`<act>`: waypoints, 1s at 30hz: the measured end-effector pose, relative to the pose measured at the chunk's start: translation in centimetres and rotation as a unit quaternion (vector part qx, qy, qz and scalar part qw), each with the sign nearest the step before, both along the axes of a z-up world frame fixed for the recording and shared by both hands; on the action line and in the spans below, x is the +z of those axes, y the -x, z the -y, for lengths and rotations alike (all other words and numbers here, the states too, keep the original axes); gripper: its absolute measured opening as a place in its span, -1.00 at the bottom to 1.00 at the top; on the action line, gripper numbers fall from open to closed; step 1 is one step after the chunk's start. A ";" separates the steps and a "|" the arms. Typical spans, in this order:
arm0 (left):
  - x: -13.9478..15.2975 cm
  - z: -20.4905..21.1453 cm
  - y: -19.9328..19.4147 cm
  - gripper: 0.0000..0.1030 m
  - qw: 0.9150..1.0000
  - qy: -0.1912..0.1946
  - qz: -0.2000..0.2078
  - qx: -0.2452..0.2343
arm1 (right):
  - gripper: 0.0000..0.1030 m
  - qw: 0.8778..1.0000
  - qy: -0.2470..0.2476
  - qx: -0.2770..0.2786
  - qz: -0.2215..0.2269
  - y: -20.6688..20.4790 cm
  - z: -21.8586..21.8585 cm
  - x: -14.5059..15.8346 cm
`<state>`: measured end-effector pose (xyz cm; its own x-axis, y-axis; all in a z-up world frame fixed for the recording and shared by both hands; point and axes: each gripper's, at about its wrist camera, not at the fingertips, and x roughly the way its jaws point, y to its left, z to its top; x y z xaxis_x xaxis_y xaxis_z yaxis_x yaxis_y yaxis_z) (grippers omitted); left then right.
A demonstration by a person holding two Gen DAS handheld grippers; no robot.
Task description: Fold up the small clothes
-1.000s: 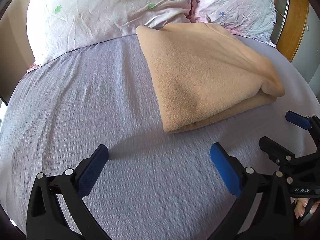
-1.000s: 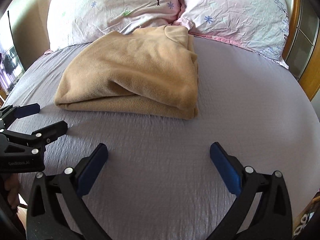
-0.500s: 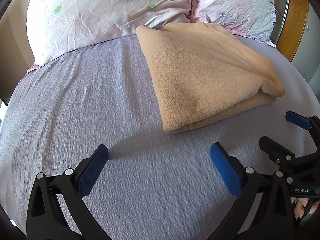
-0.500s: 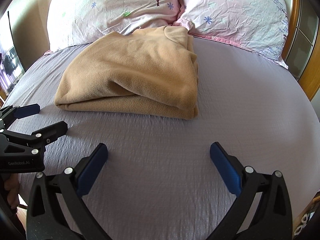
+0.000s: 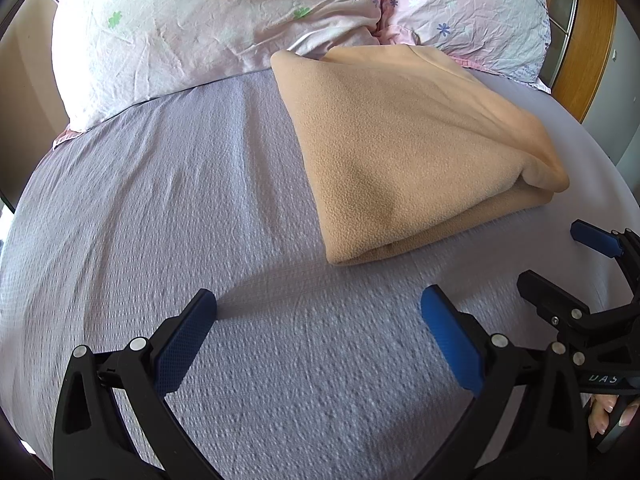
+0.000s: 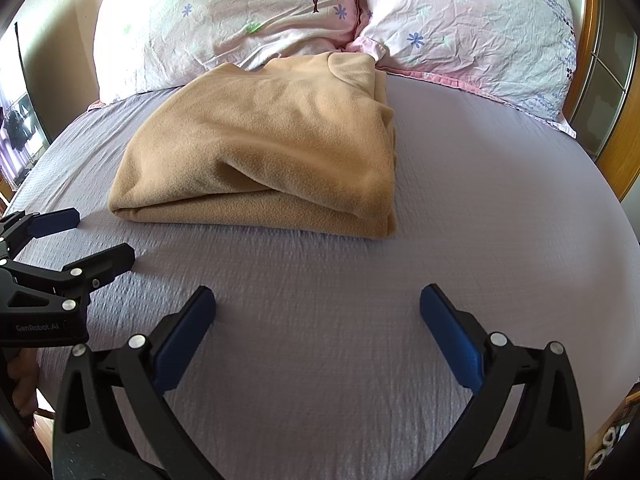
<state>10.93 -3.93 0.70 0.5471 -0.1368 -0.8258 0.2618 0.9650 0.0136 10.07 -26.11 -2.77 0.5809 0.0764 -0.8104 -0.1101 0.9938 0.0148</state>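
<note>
A tan fleece garment (image 5: 404, 148) lies folded into a thick bundle on the lilac bedsheet (image 5: 168, 216), its far end against the pillows. It also shows in the right wrist view (image 6: 272, 148). My left gripper (image 5: 318, 304) is open and empty, over the sheet just short of the garment's near left corner. My right gripper (image 6: 318, 304) is open and empty, over the sheet in front of the garment's near folded edge. Each gripper shows at the edge of the other's view, the right one (image 5: 560, 264) and the left one (image 6: 96, 236).
Two pink-white flowered pillows (image 6: 224, 20) (image 6: 472, 28) lie across the head of the bed. A wooden frame with glass panels (image 6: 604, 92) stands at the right. Bare sheet (image 6: 500, 208) lies to the right of the garment.
</note>
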 end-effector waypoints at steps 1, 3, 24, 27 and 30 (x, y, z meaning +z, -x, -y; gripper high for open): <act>0.0 0.0 0.0 0.97 1.000 0.000 0.000 0.000 | 0.97 1.000 0.000 0.000 0.000 0.0 0.0 0.0; 0.0 0.0 0.0 0.97 1.000 0.000 0.000 0.000 | 0.97 1.000 0.000 0.000 0.001 0.0 0.0 0.0; 0.0 0.0 -0.4 0.97 1.000 -0.001 -0.010 0.006 | 0.97 1.000 0.000 0.000 0.001 -0.1 0.0 0.1; -0.1 0.0 -0.5 0.97 1.000 -0.002 -0.012 0.007 | 0.97 1.000 0.000 0.000 0.001 0.0 0.0 0.1; -0.1 0.0 -0.5 0.97 1.000 -0.003 -0.014 0.007 | 0.97 1.000 0.000 -0.001 0.001 0.0 0.0 0.1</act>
<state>11.44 -3.94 0.60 0.5261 -0.1242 -0.8413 0.2479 0.9687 0.0120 10.12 -26.11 -2.71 0.5834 0.0760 -0.8086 -0.1090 0.9939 0.0148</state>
